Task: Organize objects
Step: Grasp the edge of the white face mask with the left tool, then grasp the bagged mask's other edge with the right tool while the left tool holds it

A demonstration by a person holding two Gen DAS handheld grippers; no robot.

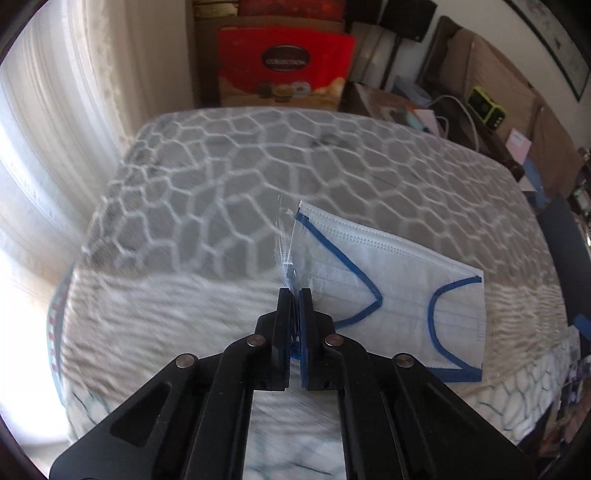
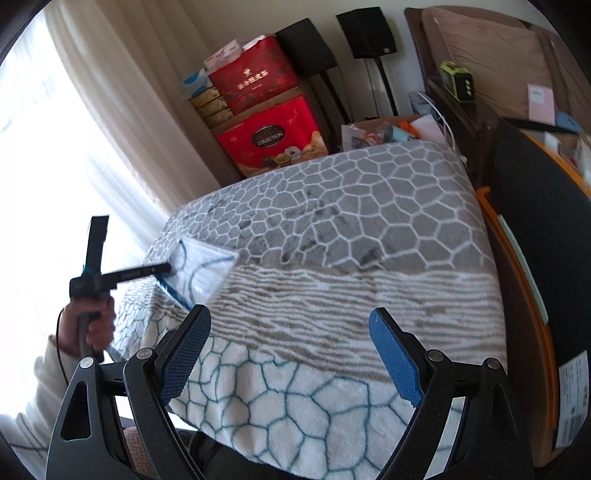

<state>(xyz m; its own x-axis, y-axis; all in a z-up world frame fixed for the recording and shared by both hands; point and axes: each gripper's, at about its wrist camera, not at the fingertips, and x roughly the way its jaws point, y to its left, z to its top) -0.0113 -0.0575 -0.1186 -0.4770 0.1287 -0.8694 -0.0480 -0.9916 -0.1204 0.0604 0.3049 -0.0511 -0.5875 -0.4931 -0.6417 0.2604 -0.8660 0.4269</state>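
A white face mask with blue ear loops, sealed in a clear wrapper (image 1: 399, 280), hangs over the patterned blanket. My left gripper (image 1: 294, 291) is shut on the wrapper's edge and holds the mask up. In the right wrist view the same mask (image 2: 201, 267) shows at the left, held by the left gripper (image 2: 166, 269) in a person's hand. My right gripper (image 2: 290, 321) is open and empty, above the blanket's near part, well right of the mask.
The grey, beige and white patterned blanket (image 2: 351, 236) covers a raised surface. Red gift boxes (image 2: 273, 140) and black speakers (image 2: 365, 33) stand behind it. A dark headboard shelf with a green device (image 2: 458, 81) and a black panel (image 2: 532, 236) lie right. Curtains (image 2: 110, 110) hang left.
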